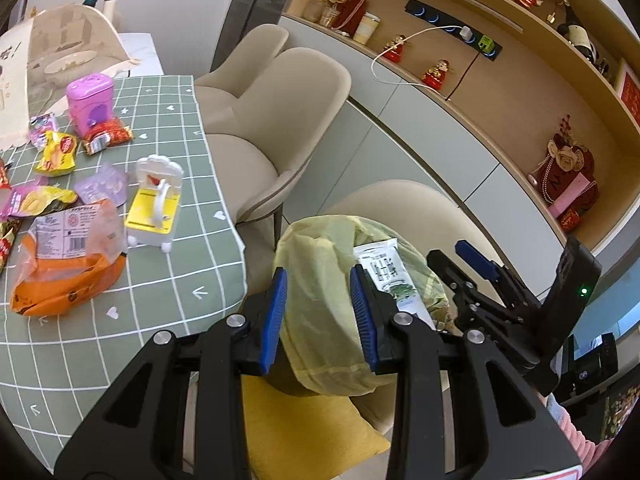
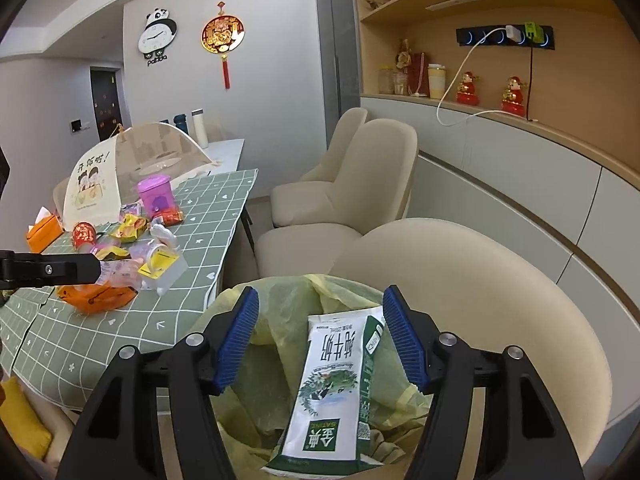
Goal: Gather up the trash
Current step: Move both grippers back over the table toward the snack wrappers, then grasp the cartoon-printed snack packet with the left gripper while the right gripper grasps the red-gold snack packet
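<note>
Now one flattened milk carton (image 2: 338,384) lies in the yellow trash bag (image 2: 280,368), its long axis running away from the right wrist camera, printed top toward it. Right gripper (image 2: 324,340) fingers are spread, touching nothing. Left gripper (image 1: 320,316) fingers pinch the bag's rim. Two beige chairs (image 2: 352,184) stand beyond.

Beige chairs (image 2: 372,172) beside green checked tablecloth (image 1: 176,288). Mesh food cover (image 2: 132,160) at far end, pink toy bin (image 1: 90,102) just in front. Panda clock (image 2: 158,34) and red knot ornament (image 2: 222,36) on wall. Two red figurines (image 2: 490,92) on sideboard; power strip (image 2: 506,36) above.
</note>
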A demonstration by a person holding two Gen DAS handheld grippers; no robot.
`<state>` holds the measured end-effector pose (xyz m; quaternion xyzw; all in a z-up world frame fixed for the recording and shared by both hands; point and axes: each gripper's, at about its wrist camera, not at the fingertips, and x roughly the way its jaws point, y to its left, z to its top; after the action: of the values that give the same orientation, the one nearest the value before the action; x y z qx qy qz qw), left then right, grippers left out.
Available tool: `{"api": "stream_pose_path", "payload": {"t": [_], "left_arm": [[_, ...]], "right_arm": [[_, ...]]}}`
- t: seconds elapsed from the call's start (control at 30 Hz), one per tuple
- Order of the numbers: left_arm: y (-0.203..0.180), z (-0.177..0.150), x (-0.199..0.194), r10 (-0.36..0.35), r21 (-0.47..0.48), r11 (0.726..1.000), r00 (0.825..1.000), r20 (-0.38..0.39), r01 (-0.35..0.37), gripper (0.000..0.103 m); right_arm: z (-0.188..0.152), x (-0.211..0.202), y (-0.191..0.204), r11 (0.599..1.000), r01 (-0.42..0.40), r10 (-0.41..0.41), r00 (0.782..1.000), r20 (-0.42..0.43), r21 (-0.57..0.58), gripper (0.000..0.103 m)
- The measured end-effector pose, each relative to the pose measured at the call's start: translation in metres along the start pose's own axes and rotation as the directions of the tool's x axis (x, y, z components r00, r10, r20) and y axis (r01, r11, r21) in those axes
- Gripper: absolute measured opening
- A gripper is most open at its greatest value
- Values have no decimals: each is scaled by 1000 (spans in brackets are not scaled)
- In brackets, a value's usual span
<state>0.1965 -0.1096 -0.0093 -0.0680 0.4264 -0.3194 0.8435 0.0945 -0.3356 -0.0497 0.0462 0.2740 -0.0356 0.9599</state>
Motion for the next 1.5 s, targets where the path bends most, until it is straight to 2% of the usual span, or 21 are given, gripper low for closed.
{"api": "stream_pose_path", "payload": {"t": [0.17, 0.37, 0.5, 0.6, 0.77, 0.93, 1.0, 1.1, 1.2, 1.33, 1.43, 1.5], "left_arm": [[16, -4, -7, 24, -23, 999, 1000, 6, -24, 31], [59, -10, -25, 120, -58, 991, 992, 36, -118, 31], [108, -11, -46, 202, -113, 974, 977, 62, -194, 31], [154, -9, -67, 258, -171, 955, 963, 77, -242, 31], [225, -1, -98, 297, -243, 933, 950, 97, -267, 31], [286, 38, -115, 337, -192, 931, 931, 138, -309, 34], [304, 58, -115, 333, -198, 933, 930, 156, -301, 35], [334, 97, -100, 284, -228, 943, 944, 170, -243, 35], [359, 130, -76, 263, -268, 939, 953, 148, -217, 35], [398, 164, -29, 257, -400, 895, 962, 95, -199, 35], [423, 178, 10, 301, -480, 839, 953, 17, -256, 35], [438, 183, 30, 342, -513, 801, 939, -31, -308, 35]], "right_arm": [[1, -1, 17, 999, -29, 28, 999, -35, -19, 61], [11, 4, 55, 996, -63, 60, 997, -53, -57, 61], [18, 17, 87, 993, -110, 106, 991, -86, -43, 61], [23, 37, 114, 988, -156, 154, 977, -144, 2, 61], [29, 65, 165, 980, -196, 188, 966, -175, -28, 60], [43, 89, 217, 979, -195, 182, 969, -165, -63, 60], [49, 99, 231, 980, -188, 175, 971, -161, -66, 60], [60, 120, 254, 983, -175, 163, 973, -162, -62, 60], [71, 138, 270, 985, -158, 145, 977, -156, -69, 60], [93, 180, 289, 990, -124, 113, 982, -155, -62, 60], [112, 208, 290, 994, -107, 105, 981, -163, -8, 60], [122, 218, 285, 995, -99, 100, 983, -157, 15, 60]]}}
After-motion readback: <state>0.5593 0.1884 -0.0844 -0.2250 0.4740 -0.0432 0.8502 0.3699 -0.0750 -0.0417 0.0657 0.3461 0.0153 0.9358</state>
